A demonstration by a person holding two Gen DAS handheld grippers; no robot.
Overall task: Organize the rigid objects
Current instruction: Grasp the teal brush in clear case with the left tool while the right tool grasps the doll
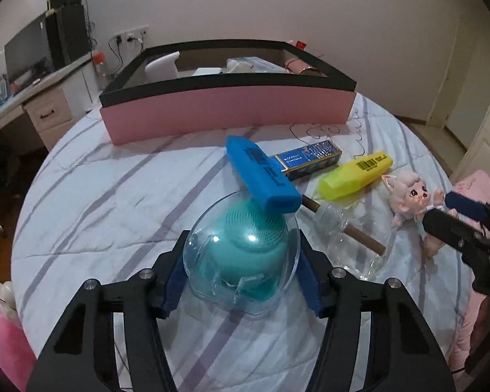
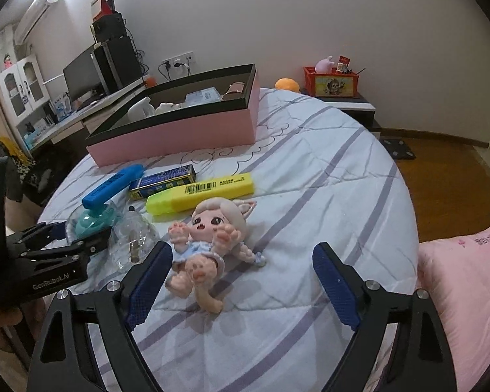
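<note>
My left gripper (image 1: 241, 281) is shut on a clear dome case (image 1: 212, 281) with a teal round brush (image 1: 254, 241) inside, both blue pads against its sides. A blue highlighter (image 1: 261, 173) leans on the dome's top. Close by on the striped bedsheet lie a small blue box (image 1: 310, 156), a yellow highlighter (image 1: 356, 176) and a clear glass bottle (image 1: 352, 238). My right gripper (image 2: 241, 248) stands open around a pink-haired doll (image 2: 209, 238), which lies on its back near the left finger (image 2: 147, 284). Behind them stands a pink box with a black rim (image 2: 179, 134) holding several items.
A pink pillow (image 2: 467, 281) lies at the bed's right edge. At the far left is a desk with a monitor (image 2: 81, 75). An orange crate (image 2: 333, 81) sits on a nightstand beyond the bed, with wooden floor (image 2: 447, 189) to the right.
</note>
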